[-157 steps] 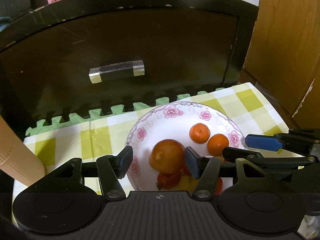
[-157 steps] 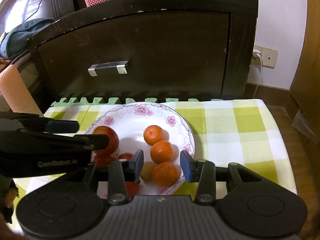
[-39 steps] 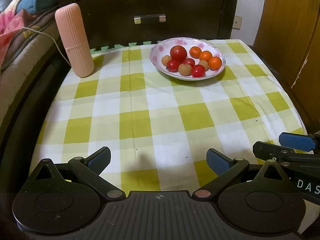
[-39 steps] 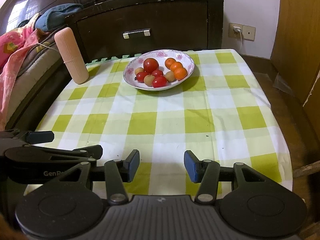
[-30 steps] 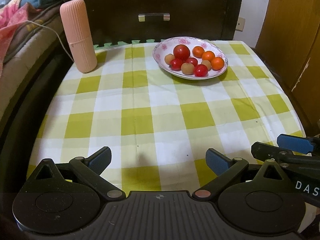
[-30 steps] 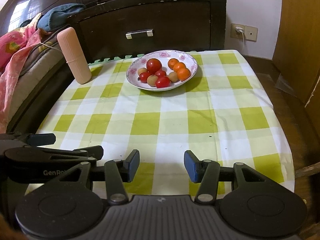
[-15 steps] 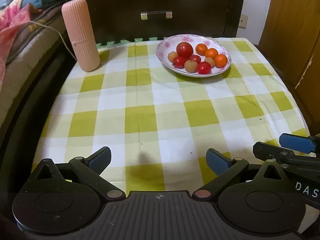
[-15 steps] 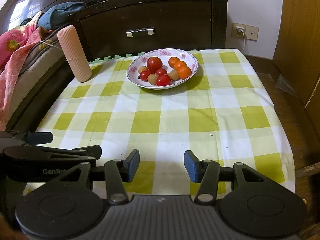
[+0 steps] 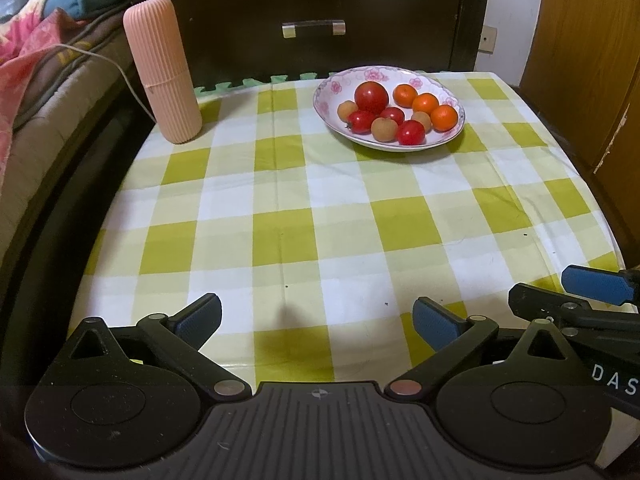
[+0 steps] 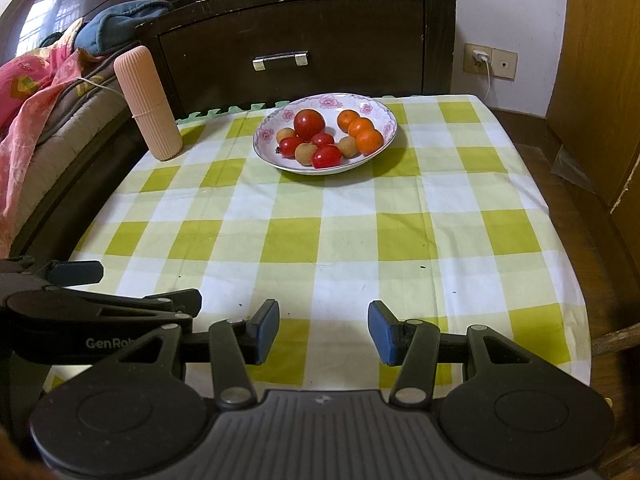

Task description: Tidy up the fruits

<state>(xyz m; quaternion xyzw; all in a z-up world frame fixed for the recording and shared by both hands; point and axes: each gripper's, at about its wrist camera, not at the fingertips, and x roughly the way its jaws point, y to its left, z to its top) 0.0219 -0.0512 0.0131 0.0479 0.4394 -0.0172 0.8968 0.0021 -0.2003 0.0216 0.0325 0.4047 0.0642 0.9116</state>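
My left gripper [image 9: 316, 320] hangs over the near edge of the checked cloth [image 9: 320, 216], jaws spread wide, nothing between them. My right gripper [image 10: 323, 332] sits beside it at the same edge, jaws parted more narrowly, also empty. The plate [image 10: 384, 114] stands at the far end of the cloth, well apart from both grippers. In it: one large tomato [image 10: 309, 124], three small tomatoes [image 10: 327, 156] in front of it, three oranges [image 10: 369, 141] in a row on the right, and three tan fruits [image 10: 306, 153] among them. A pink ribbed case [image 10: 148, 104] stands upright at the far left corner. A dark cabinet [image 10: 304, 36] stands behind the plate.
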